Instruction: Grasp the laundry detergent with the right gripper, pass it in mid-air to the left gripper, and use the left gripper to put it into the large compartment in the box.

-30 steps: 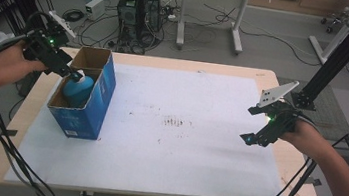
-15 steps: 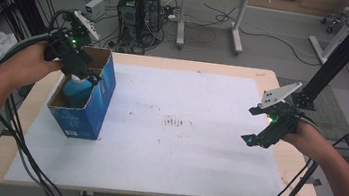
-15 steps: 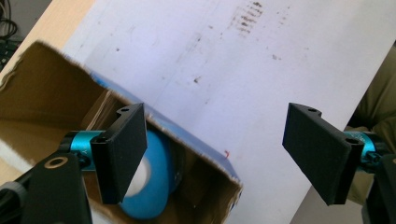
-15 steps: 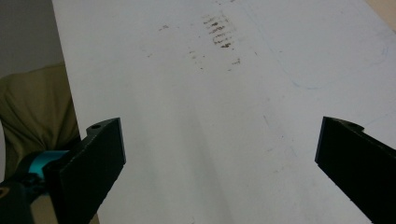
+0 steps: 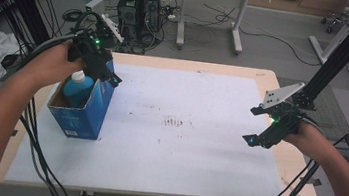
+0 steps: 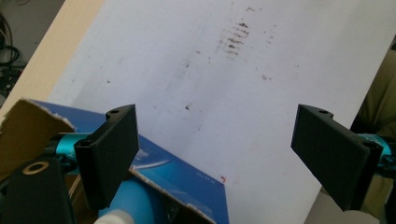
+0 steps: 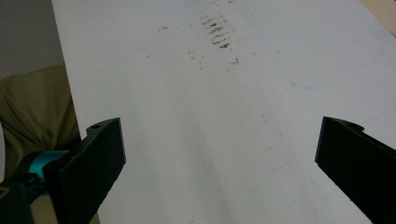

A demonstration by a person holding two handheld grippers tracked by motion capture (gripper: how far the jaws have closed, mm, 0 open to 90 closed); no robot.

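White sheet point(image 5: 166, 147) lies bare between both spread tools; left tool point(image 5: 107, 74) over box point(image 5: 82, 112) rim.

Blue bottle point(image 5: 78, 89) stands upright inside open blue box point(image 5: 91, 113).

Lab: computer towers point(image 5: 141, 3), floor cables point(image 5: 232, 19), aluminium frame point(image 5: 341, 53).

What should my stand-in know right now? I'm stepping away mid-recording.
Left gripper: open, holding nothing, above the blue cardboard box's far rim.
Right gripper: open, holding nothing, over the white table mat at its right side.
Blue plastic bottle with white cap: standing inside the box.
Done: bottle is boxed.
Left: probably closing the box flaps or moving the box; I can't tell which.
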